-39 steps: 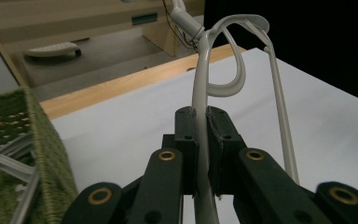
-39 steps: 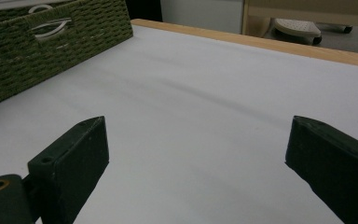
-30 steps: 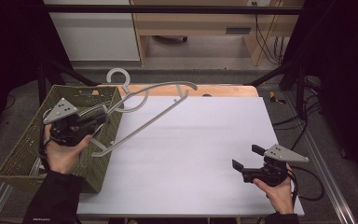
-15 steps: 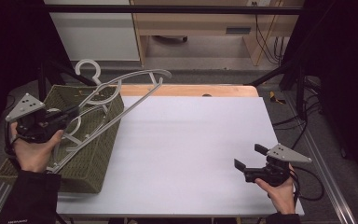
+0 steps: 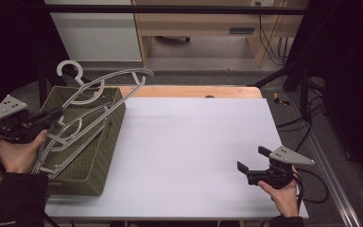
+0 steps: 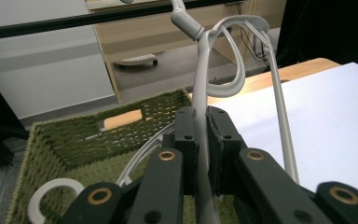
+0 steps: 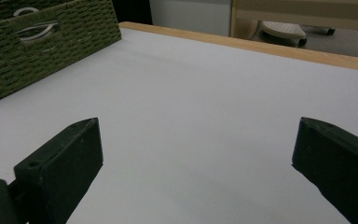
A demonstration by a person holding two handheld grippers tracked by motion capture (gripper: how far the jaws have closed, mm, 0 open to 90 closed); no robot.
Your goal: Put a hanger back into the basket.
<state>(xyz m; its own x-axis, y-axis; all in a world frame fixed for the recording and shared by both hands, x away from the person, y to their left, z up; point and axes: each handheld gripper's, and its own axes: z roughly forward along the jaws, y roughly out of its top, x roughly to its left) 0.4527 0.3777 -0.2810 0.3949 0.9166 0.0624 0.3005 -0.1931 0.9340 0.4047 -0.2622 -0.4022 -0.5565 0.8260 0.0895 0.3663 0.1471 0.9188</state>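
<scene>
In the high view, the left claw (image 5: 52,116) is clamped on a pale grey plastic clothes hanger (image 5: 105,85), held tilted over the woven olive-green basket (image 5: 101,156) at the white worktop's (image 5: 189,146) left edge; another hanger lies in the basket. The right claw (image 5: 250,165) hovers well apart, jaws spread and empty. In the left gripper view, the hanger (image 6: 200,70) rises from between the pressed jaws. In the right gripper view, the jaws stand wide over bare worktop (image 7: 196,116).

The high view looked down across the table (image 5: 194,151); both gripper views sat low and close, sharing the basket (image 5: 105,142).
</scene>
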